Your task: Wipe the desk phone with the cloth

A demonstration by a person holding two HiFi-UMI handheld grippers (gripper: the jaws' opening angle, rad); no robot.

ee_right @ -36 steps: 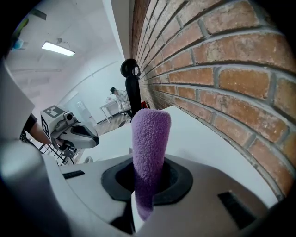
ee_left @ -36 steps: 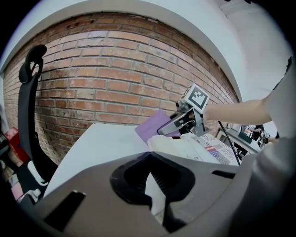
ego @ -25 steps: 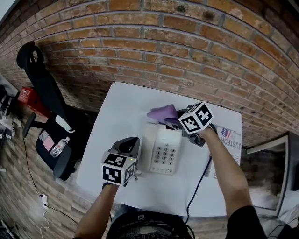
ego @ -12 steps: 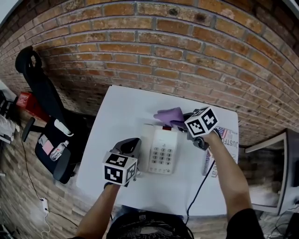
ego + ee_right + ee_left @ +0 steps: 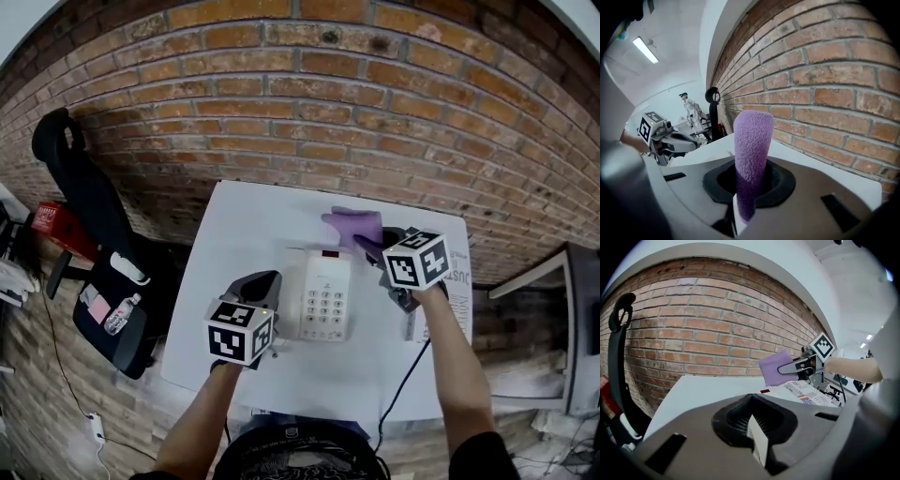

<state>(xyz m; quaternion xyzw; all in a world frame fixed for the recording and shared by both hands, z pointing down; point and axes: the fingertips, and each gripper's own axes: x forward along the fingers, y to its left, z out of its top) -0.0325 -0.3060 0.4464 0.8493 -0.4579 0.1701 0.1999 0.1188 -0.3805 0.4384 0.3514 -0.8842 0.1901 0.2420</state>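
Observation:
The white desk phone (image 5: 324,296) lies in the middle of the white table (image 5: 246,225), keypad up; its far end with a small red window (image 5: 765,391) shows in the left gripper view. My right gripper (image 5: 368,246) is shut on the purple cloth (image 5: 354,227), held in the air just beyond the phone's far right corner. The cloth (image 5: 751,150) stands up from the shut jaws of the right gripper (image 5: 749,190). Left of the phone, my left gripper (image 5: 259,284) is shut with nothing in it. The cloth (image 5: 774,367) also hangs ahead of the left gripper (image 5: 754,427).
A brick wall (image 5: 309,112) backs the table. A newspaper (image 5: 461,279) lies at the table's right edge, and a black cable (image 5: 401,370) runs off the near edge. A black office chair (image 5: 89,211) holding a bottle (image 5: 120,315) stands on the left.
My right gripper has carried the cloth from over the phone's far end to the right, off the phone. The left gripper has stayed beside the phone.

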